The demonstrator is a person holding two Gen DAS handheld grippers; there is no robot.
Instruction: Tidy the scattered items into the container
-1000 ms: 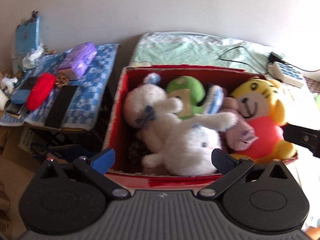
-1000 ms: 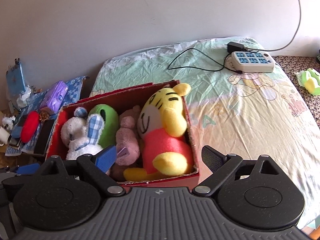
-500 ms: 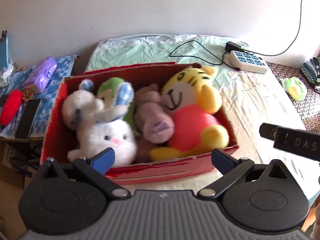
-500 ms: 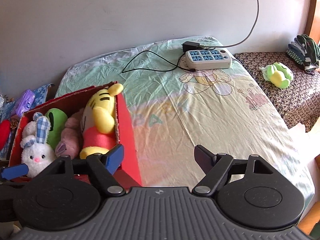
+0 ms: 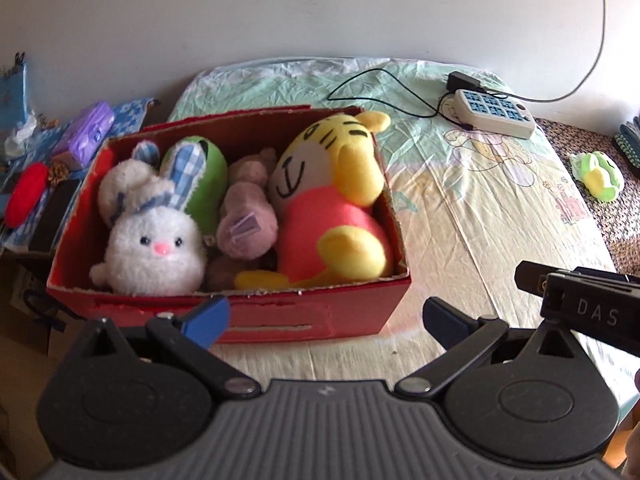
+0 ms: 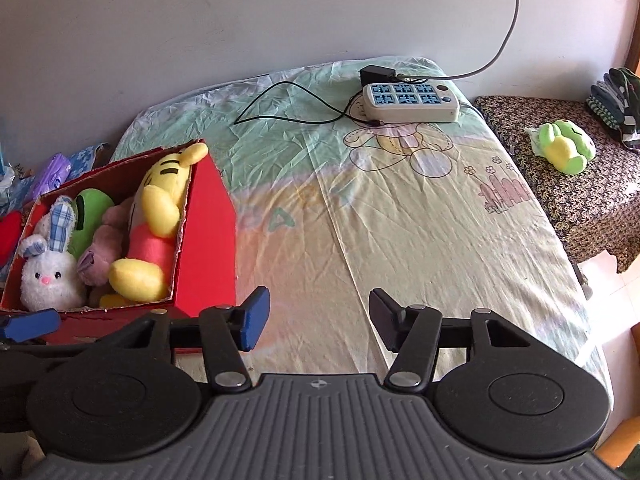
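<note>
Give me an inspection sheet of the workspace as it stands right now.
Surface: bed sheet, wrinkled, cartoon print.
Job's things: red box holds white bunny, green plush, pink plush, yellow tiger; small green-yellow plush lies outside on patterned cloth.
Clutter: purple pack, red item on side table.
Grippers: left gripper open, empty; right gripper closing, nothing between fingers.
Cables: black cord and grey cable at power strip.
Surroundings: plain wall.
</note>
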